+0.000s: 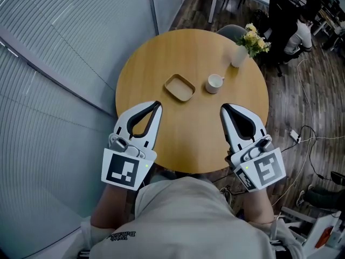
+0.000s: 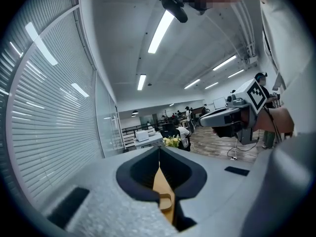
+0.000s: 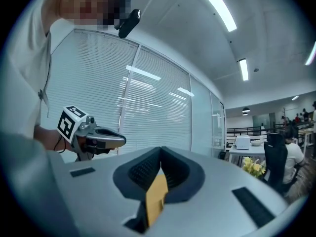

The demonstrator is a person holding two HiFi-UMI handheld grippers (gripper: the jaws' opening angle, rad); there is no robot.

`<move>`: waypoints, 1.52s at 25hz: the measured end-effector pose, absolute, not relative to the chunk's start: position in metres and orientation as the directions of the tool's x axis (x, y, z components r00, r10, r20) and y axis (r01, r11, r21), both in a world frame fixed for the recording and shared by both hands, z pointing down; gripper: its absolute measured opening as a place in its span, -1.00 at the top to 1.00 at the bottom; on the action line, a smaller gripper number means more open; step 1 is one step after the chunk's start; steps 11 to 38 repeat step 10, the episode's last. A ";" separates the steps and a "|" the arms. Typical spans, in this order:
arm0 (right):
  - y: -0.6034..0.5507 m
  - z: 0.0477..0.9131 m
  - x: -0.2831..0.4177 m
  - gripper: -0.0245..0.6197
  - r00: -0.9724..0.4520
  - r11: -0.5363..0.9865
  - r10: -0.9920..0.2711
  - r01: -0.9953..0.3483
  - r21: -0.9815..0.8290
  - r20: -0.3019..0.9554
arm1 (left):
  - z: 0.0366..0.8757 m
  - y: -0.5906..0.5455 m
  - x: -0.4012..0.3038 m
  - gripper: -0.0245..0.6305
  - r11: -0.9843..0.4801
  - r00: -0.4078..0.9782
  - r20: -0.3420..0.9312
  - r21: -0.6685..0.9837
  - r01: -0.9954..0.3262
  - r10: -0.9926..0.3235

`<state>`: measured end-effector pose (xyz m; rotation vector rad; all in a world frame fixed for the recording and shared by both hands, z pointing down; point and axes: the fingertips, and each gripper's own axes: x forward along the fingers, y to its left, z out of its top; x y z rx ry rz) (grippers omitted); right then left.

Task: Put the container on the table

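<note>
Head view: container is a shallow tan rounded-rectangle dish, flat on table. Left gripper and right gripper closed, holding nothing.

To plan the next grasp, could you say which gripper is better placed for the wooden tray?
Probably left: the left gripper sits nearer the wooden tray; the right gripper is nearer the cup.

white, black-lined left gripper and right gripper, each bearing a square-marker cube; pale grey t-shirt.
</note>
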<state>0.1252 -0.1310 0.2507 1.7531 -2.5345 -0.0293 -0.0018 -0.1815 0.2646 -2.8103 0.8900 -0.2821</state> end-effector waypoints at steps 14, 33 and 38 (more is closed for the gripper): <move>-0.128 0.248 0.118 0.83 -0.388 0.388 -0.921 -0.921 0.012 0.043 | 0.269 -0.174 0.000 0.86 -0.816 0.810 0.144 -0.221 -0.534 -0.569; -0.128 0.248 0.118 0.83 -0.388 0.388 -0.921 -0.921 0.012 0.043 | 0.269 -0.174 0.000 0.86 -0.816 0.810 0.144 -0.221 -0.534 -0.569; -0.128 0.248 0.118 0.83 -0.388 0.388 -0.921 -0.921 0.012 0.043 | 0.269 -0.174 0.000 0.86 -0.816 0.810 0.144 -0.221 -0.534 -0.569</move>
